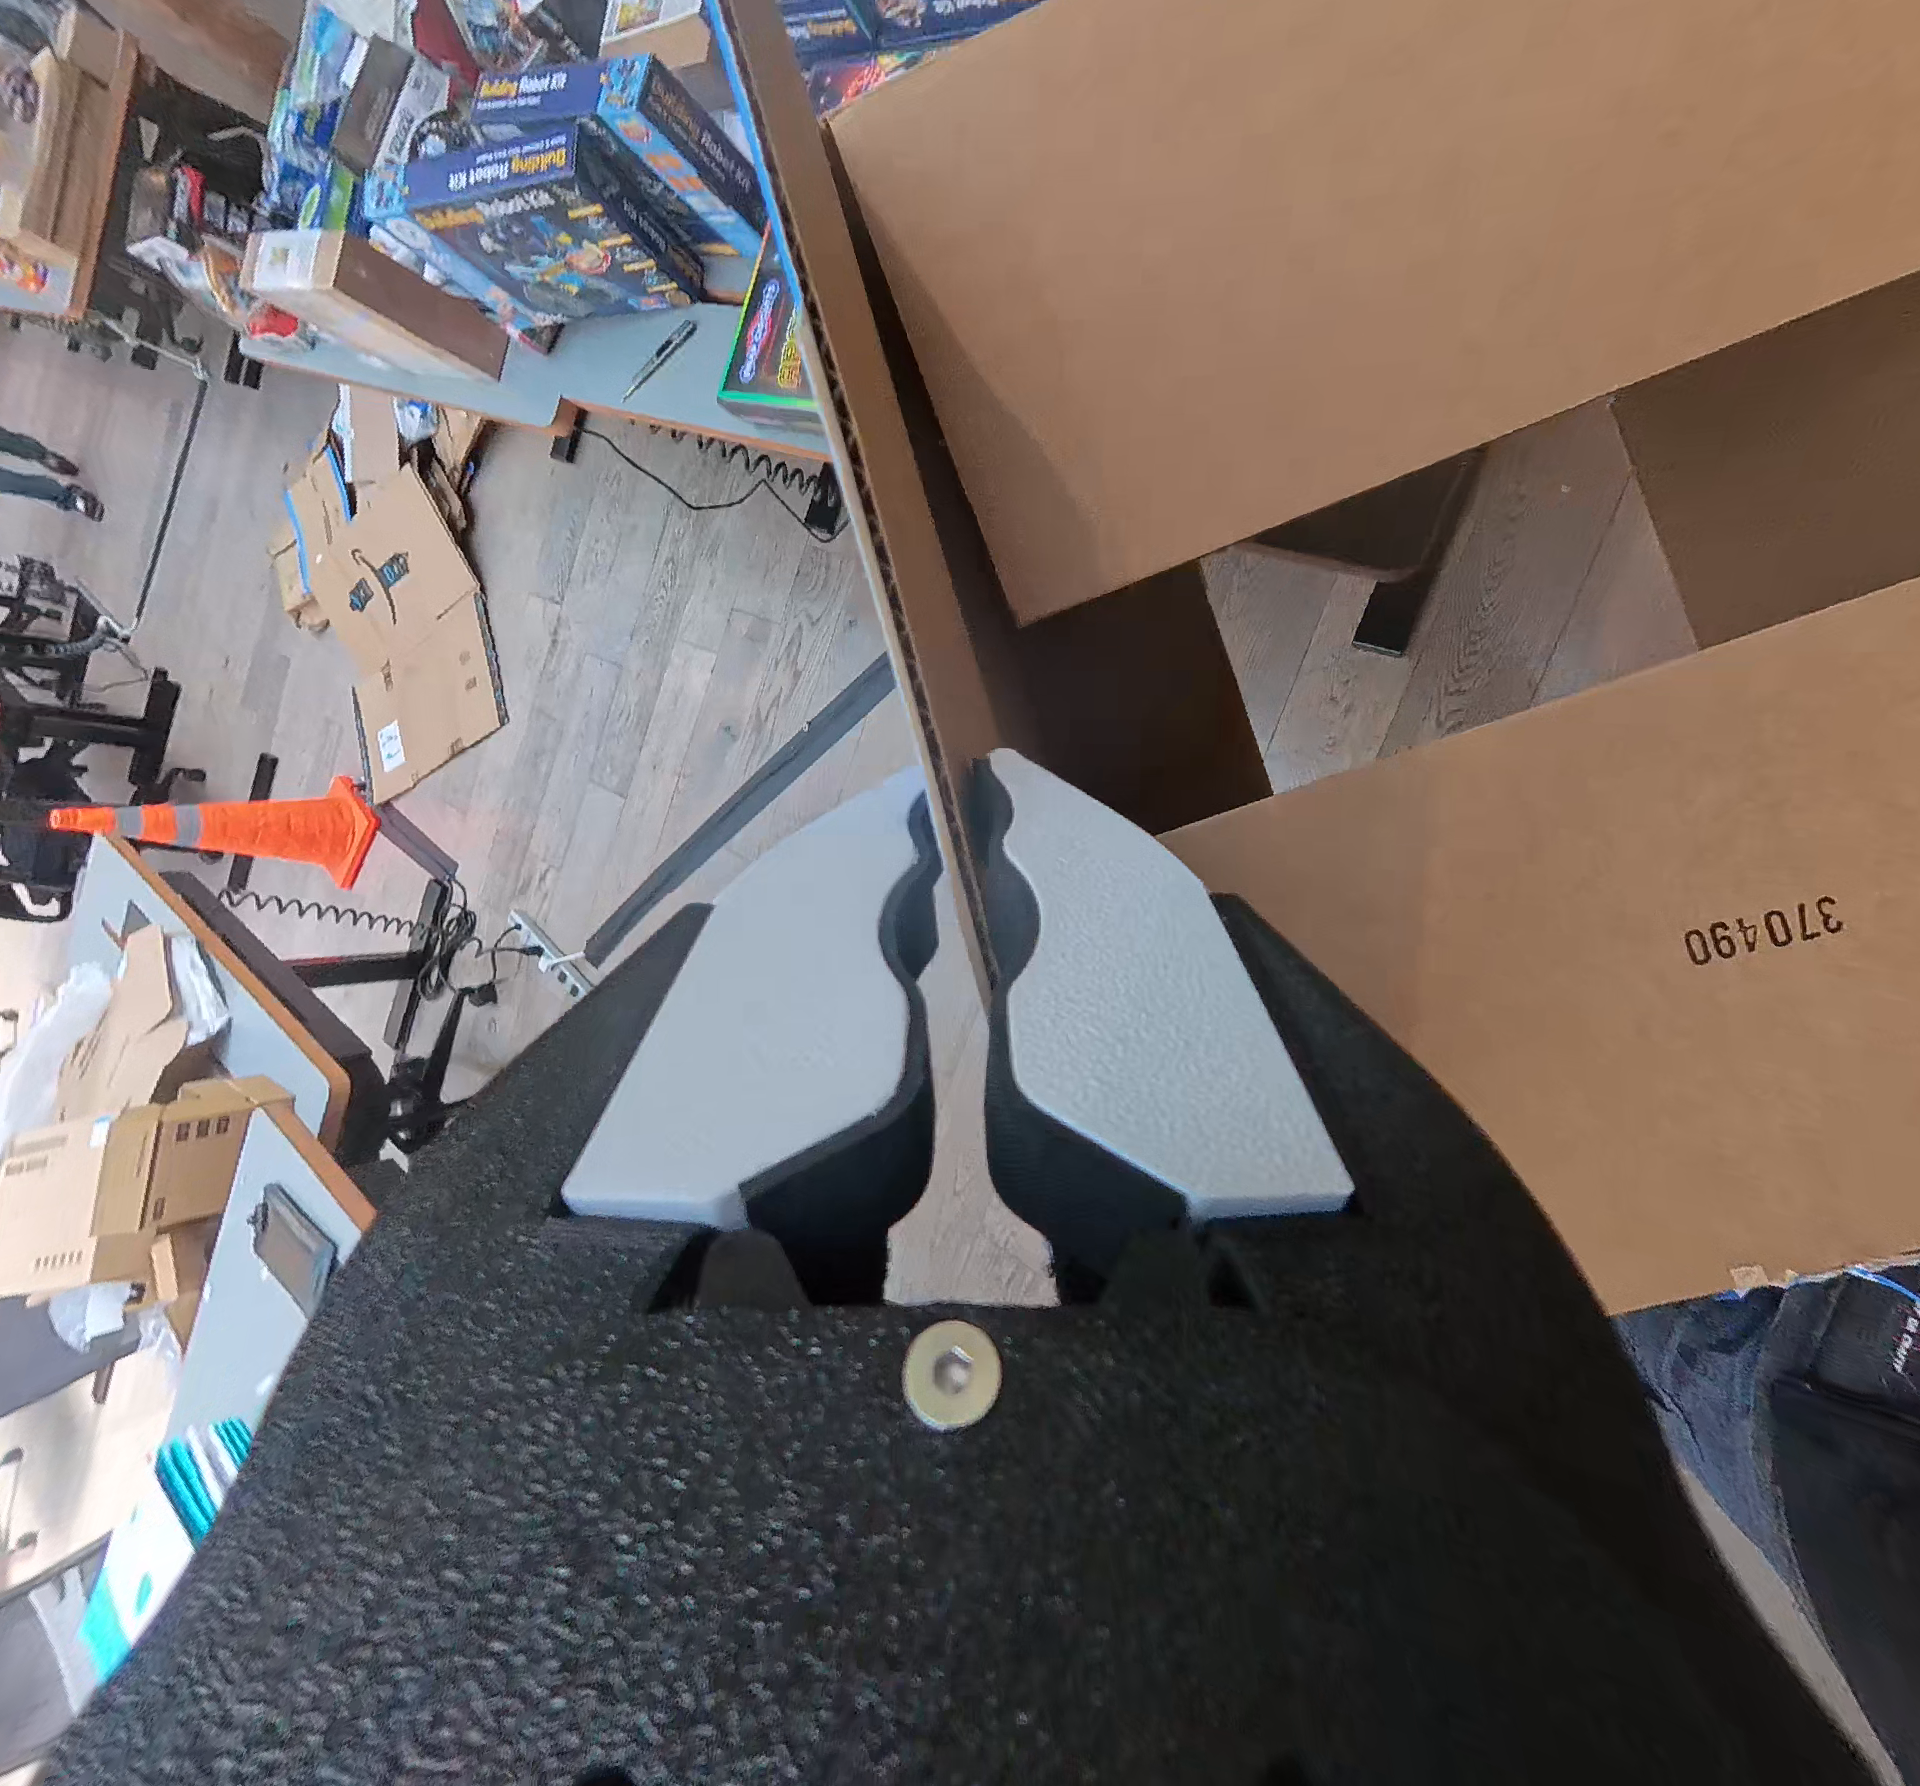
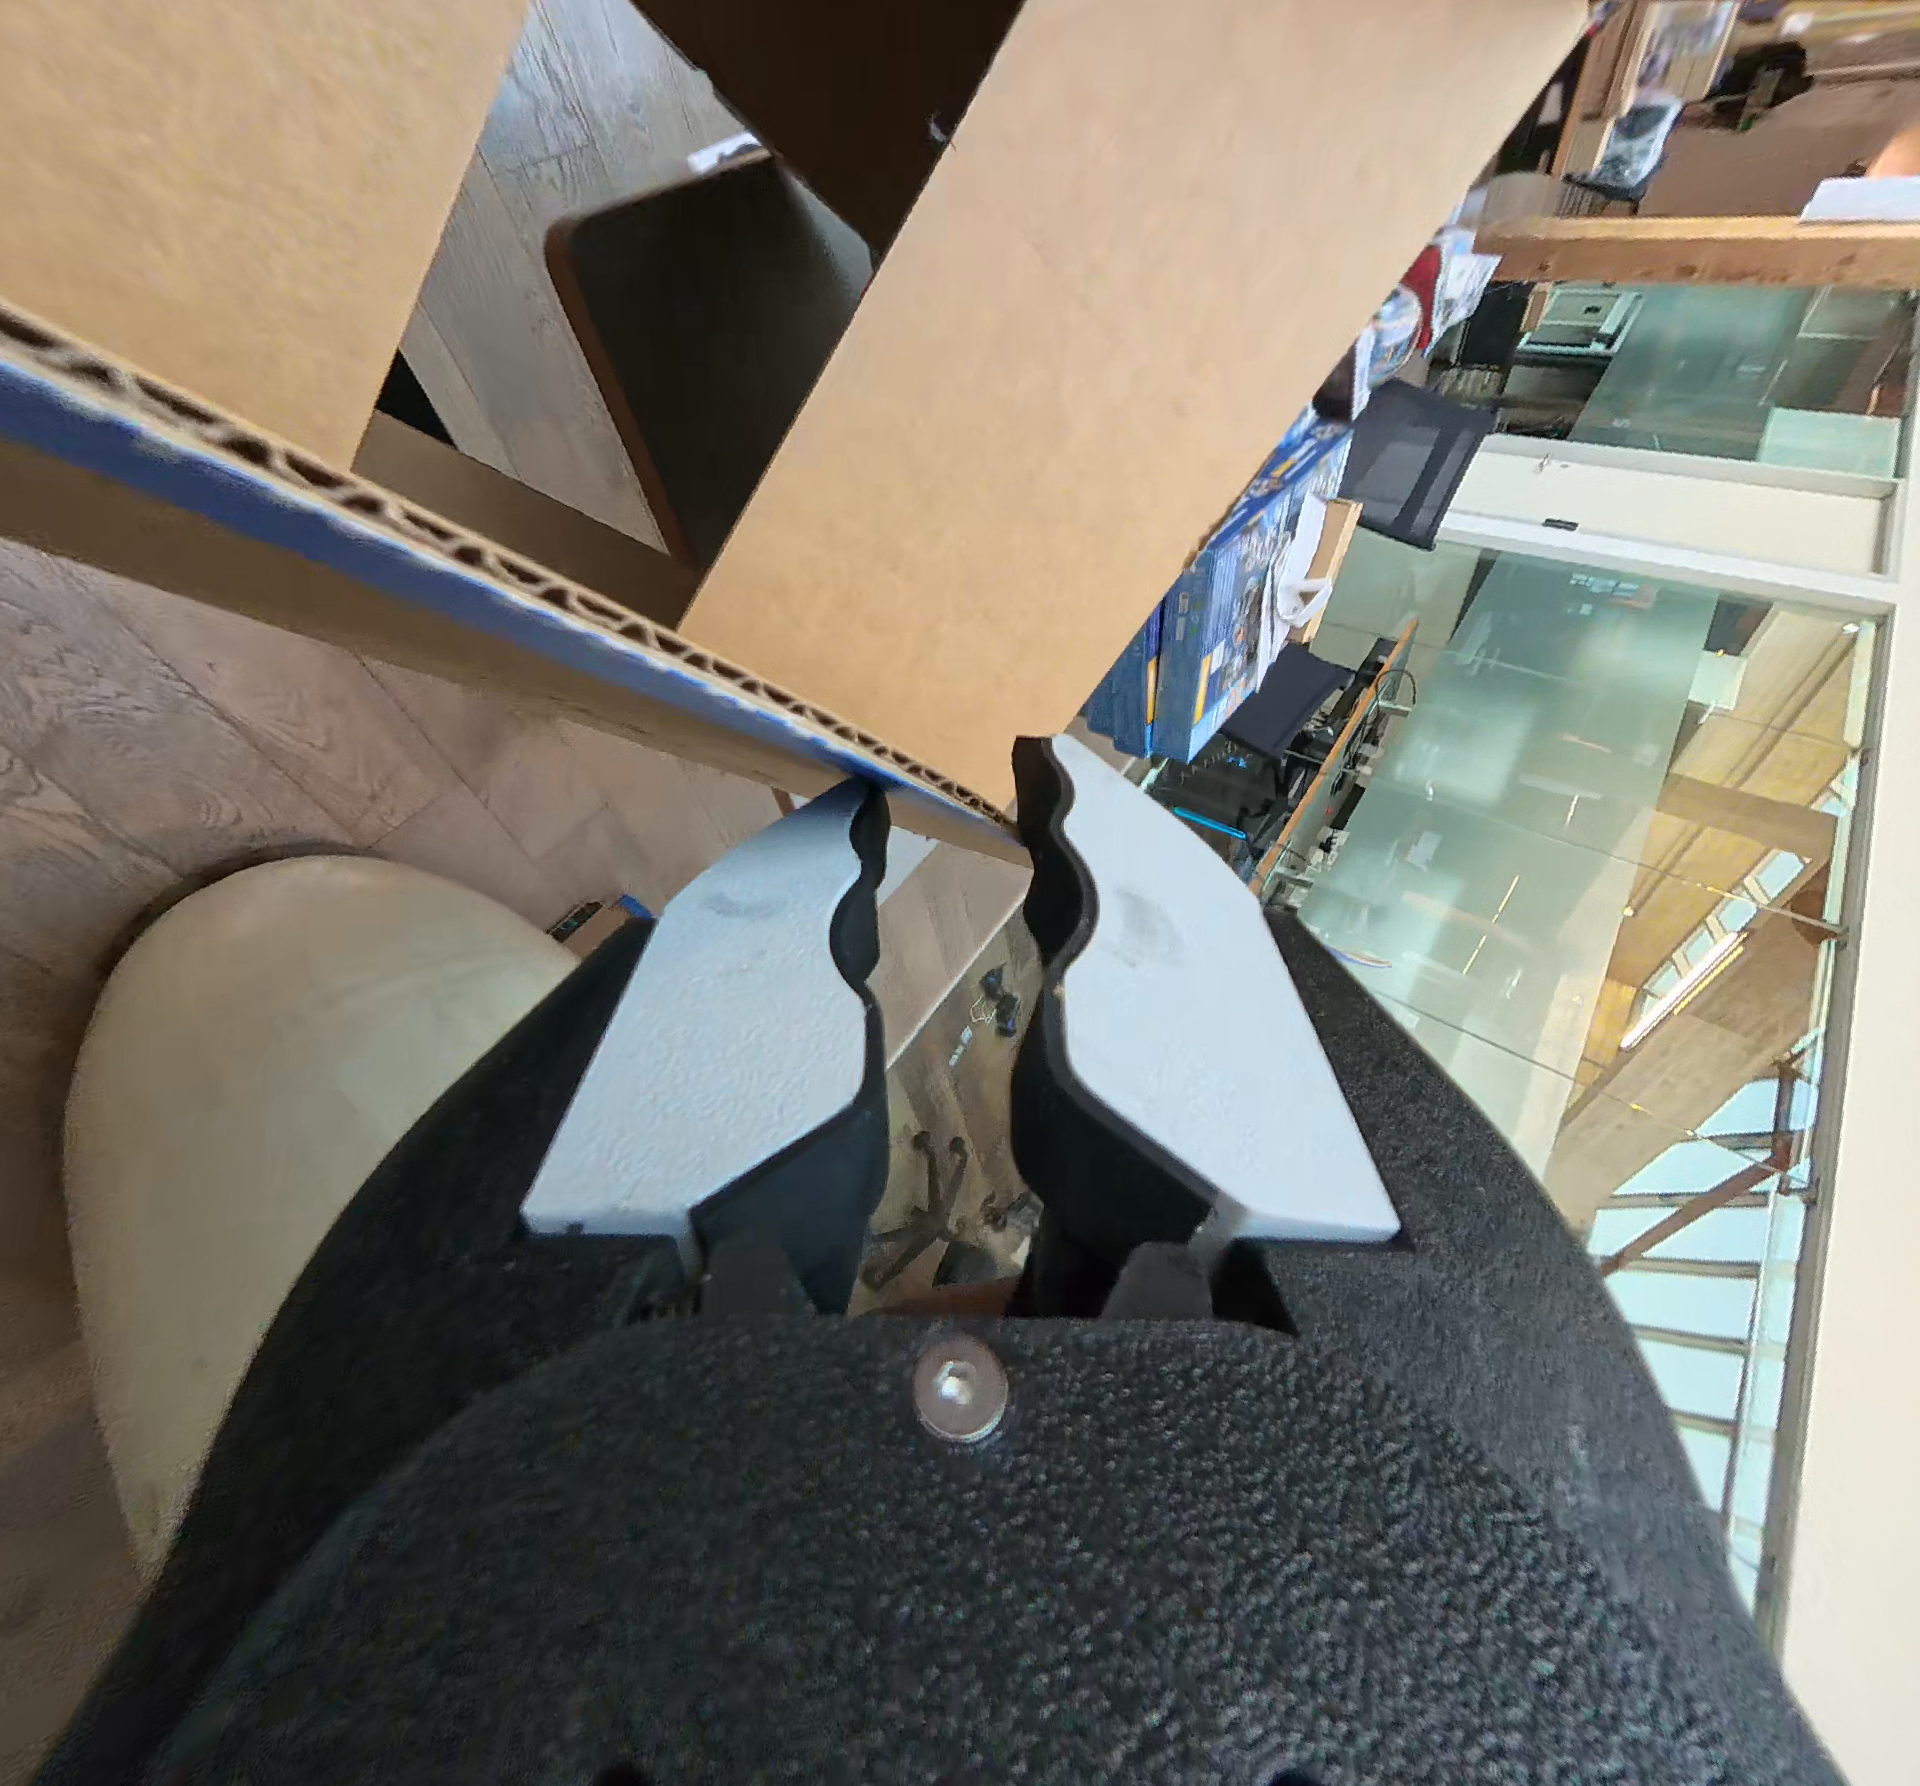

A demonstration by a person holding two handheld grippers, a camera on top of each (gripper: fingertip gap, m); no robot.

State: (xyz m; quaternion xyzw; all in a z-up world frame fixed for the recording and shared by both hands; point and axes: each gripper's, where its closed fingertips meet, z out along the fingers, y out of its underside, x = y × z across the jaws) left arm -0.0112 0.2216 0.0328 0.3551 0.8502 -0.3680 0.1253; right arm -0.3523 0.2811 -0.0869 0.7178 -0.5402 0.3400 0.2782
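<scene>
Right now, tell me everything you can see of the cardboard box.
The cardboard box is plain brown corrugated board, open at both ends with flaps spread, so the wood floor shows through. It is tilted. The left gripper is shut on one flap's edge; the right gripper has another flap's edge between its open fingers.

The left gripper has a black body with a rough, grainy surface and one silver screw with a washer in the middle. Its two fingers are flat light grey plates with wavy black inner edges. The right gripper looks the same, with a silver screw, and its grey fingers carry faint dark smudges.
</scene>
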